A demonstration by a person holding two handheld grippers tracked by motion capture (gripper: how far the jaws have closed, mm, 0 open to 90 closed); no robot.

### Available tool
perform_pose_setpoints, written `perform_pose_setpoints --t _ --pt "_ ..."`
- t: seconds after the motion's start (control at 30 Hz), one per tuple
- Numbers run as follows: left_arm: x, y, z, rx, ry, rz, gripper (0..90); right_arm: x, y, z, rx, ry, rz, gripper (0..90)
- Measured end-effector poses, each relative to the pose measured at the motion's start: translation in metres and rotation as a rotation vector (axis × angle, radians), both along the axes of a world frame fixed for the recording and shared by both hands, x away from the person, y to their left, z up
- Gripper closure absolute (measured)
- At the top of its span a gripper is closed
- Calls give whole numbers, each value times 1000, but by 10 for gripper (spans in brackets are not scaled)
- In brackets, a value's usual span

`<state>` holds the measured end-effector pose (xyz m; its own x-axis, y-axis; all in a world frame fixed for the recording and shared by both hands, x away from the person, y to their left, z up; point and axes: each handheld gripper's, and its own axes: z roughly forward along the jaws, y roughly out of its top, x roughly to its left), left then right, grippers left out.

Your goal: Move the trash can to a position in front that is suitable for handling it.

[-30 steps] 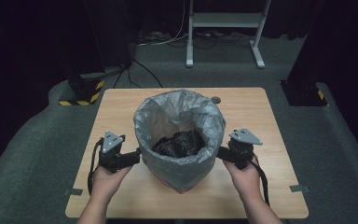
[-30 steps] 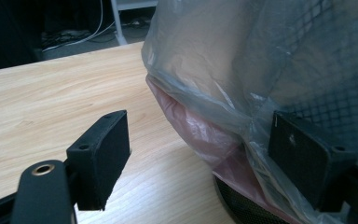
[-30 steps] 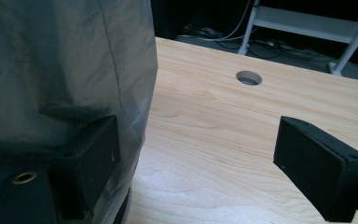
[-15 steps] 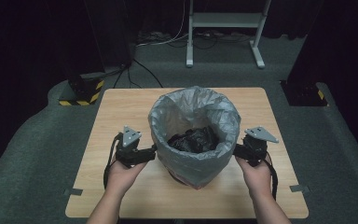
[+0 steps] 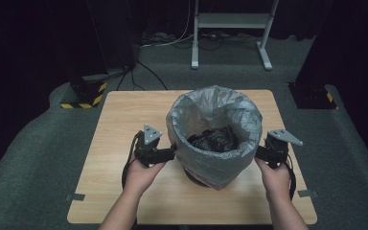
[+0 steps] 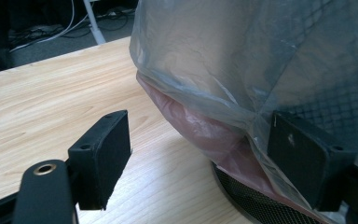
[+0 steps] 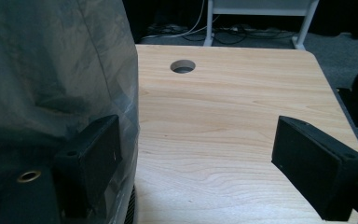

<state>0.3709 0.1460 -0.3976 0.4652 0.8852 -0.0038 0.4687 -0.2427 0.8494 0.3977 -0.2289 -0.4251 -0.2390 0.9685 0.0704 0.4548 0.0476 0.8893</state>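
Bin point(image 5: 214, 136): between both grippers, grey bag over its rim.
Left gripper point(image 5: 171, 153): jaws wide, one touching bag.
Right gripper point(image 5: 260, 152): jaws wide, one against bag.

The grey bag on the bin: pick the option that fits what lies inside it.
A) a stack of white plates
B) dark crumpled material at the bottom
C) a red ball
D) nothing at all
B: the high view looks down into the open grey bag and shows dark crumpled material lying at its bottom; I cannot tell what it is.
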Motion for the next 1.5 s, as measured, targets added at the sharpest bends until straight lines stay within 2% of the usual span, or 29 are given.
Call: perform_pose_setpoints --t 0.17,0.53,1.03,1.2,1.23,1.3,1.5 --pt "4 -7 0 0 1 -6 211 1 -7 0 -8 -6 -12 157" --pt "18 -22 1 1 7 -22 213 5 -22 -1 13 -10 -35 181" --pt "40 -26 1 -20 27 -9 212 19 -26 -3 27 -23 -48 194" --pt "38 -21 -2 -31 32 -14 168 20 -27 -4 23 -8 -57 161" --pt "34 -16 -2 -50 29 -7 165 19 -28 -5 22 -9 -55 157" --pt "29 -9 -3 -60 23 -7 163 17 -30 -7 28 -7 -56 154" --pt "15 12 -9 -68 25 10 159 12 -33 -8 20 -24 -51 151"
